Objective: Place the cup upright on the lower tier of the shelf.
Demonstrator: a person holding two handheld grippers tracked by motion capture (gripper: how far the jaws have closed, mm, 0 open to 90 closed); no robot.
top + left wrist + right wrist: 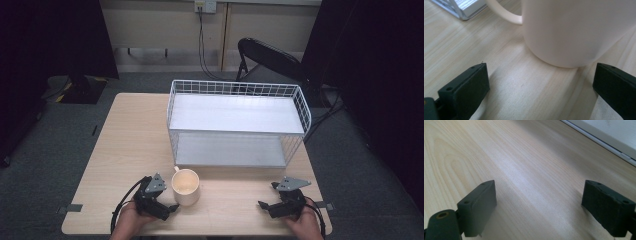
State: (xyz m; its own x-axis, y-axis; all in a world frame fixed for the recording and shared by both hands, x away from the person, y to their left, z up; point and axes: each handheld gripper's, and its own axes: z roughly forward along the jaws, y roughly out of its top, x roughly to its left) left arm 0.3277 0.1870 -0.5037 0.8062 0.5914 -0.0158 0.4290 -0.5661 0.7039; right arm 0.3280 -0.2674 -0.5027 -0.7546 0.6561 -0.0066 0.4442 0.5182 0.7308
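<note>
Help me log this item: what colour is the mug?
Plain cream mug; clearest in the high view.

Bare tabletop (125,145) left of the wire shelf rack (235,122), rack blocking the far middle, cup (185,187) just ahead of the open left tongs (167,197), open wood between cup and right tongs (267,197)

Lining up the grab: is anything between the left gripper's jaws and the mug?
No. In the left gripper view, bare wooden table runs from the open left gripper to the cream mug, just ahead, untouched.
</note>
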